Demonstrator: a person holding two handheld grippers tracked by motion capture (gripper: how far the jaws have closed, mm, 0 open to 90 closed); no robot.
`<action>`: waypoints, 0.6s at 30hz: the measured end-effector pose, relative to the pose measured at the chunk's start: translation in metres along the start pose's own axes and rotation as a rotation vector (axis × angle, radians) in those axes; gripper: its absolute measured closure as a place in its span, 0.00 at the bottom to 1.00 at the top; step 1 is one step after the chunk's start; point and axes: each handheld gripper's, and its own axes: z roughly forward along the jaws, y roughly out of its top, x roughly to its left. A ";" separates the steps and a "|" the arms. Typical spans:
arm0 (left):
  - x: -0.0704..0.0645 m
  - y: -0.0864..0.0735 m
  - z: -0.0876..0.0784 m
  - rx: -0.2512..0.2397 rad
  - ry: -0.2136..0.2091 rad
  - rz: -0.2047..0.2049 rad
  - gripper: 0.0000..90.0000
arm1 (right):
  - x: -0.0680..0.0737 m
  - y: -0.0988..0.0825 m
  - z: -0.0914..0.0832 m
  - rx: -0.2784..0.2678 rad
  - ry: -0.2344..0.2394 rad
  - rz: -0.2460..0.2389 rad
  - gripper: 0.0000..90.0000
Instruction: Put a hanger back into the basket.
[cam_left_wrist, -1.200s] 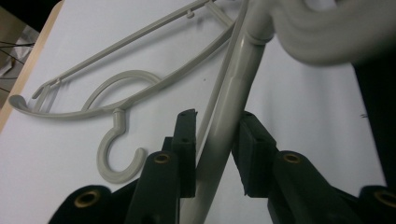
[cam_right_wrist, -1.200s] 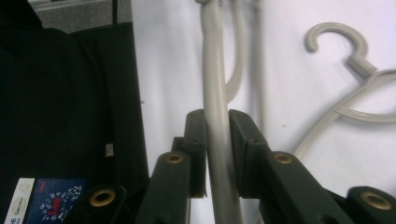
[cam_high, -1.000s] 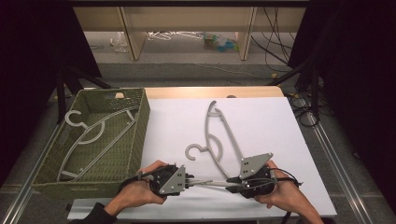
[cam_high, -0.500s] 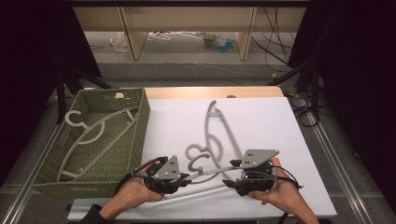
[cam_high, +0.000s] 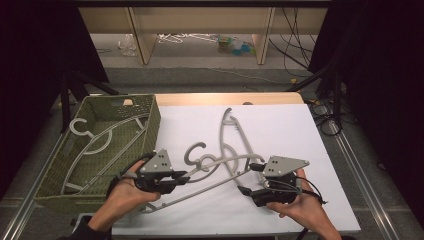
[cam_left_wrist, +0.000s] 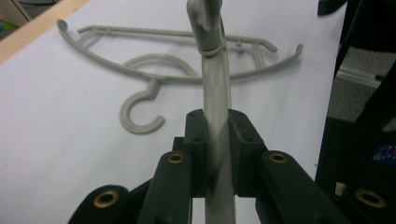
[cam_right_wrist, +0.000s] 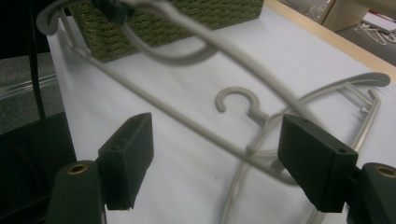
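Note:
My left gripper (cam_high: 182, 177) is shut on a grey plastic hanger (cam_high: 220, 161) and holds it tilted above the white tabletop; in the left gripper view the pads (cam_left_wrist: 196, 140) clamp its grey bar (cam_left_wrist: 215, 93). My right gripper (cam_high: 250, 179) is at the hanger's right end and its jaws have just been opening. In the right gripper view the hanger (cam_right_wrist: 224, 51) crosses the gap of that gripper (cam_right_wrist: 219, 154) without touching either pad. A second grey hanger (cam_high: 235, 131) (cam_left_wrist: 154, 77) (cam_right_wrist: 238, 100) lies flat on the table behind.
A green woven basket (cam_high: 150, 120) (cam_right_wrist: 163, 23) stands at the left with another grey hanger (cam_high: 100, 140) inside. The white cover (cam_high: 290, 135) runs to a wooden far edge. Dark stands and cables flank the table's right side.
The left gripper has moved left and up with the hanger in it. The right gripper's jaws have opened and let go of the hanger's end; that hand has stayed put.

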 end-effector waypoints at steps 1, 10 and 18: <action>0.002 0.001 -0.003 -0.009 0.005 -0.007 0.88 | 0.000 -0.001 0.001 0.001 -0.001 -0.003 0.31; 0.019 0.006 -0.038 -0.125 0.021 -0.104 0.88 | 0.001 -0.008 0.008 0.042 0.023 0.018 0.31; 0.030 0.018 -0.075 -0.190 0.058 -0.156 0.88 | -0.002 -0.011 0.010 0.049 0.028 0.027 0.31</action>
